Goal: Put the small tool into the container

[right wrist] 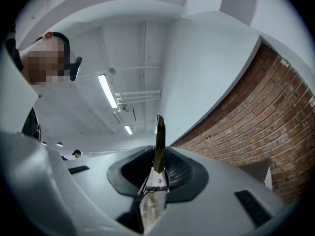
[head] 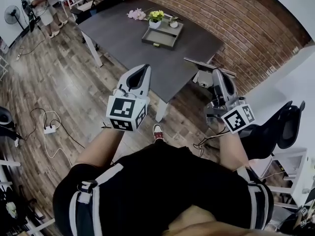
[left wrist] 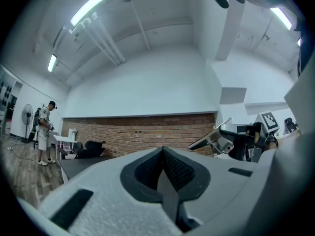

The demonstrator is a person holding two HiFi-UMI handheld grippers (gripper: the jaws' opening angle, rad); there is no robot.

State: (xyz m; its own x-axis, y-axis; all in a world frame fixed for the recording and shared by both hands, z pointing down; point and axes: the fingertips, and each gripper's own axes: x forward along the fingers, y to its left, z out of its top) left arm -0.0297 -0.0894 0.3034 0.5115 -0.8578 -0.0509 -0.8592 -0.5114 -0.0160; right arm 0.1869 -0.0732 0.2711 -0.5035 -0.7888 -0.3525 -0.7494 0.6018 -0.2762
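My right gripper (head: 217, 74) is shut on a small flat metal tool (head: 208, 65), whose blade sticks out to the left over the table's near corner. In the right gripper view the tool (right wrist: 158, 149) stands between the pads of that gripper (right wrist: 157, 170) and points up at the ceiling. My left gripper (head: 143, 69) is held beside it, over the table's front edge, shut with nothing in it (left wrist: 163, 155). The right gripper and its tool (left wrist: 216, 136) also show in the left gripper view. The container, a dark grey tray (head: 158, 44), lies on the far part of the grey table (head: 123, 38).
A small pot of yellow flowers (head: 156, 17) and a pink bunch (head: 136, 14) stand beside the tray. A brick wall (head: 221, 14) runs behind the table. A black office chair (head: 278, 129) is at the right. A power strip with cables (head: 49, 129) lies on the wooden floor. A person (head: 42, 6) stands far off.
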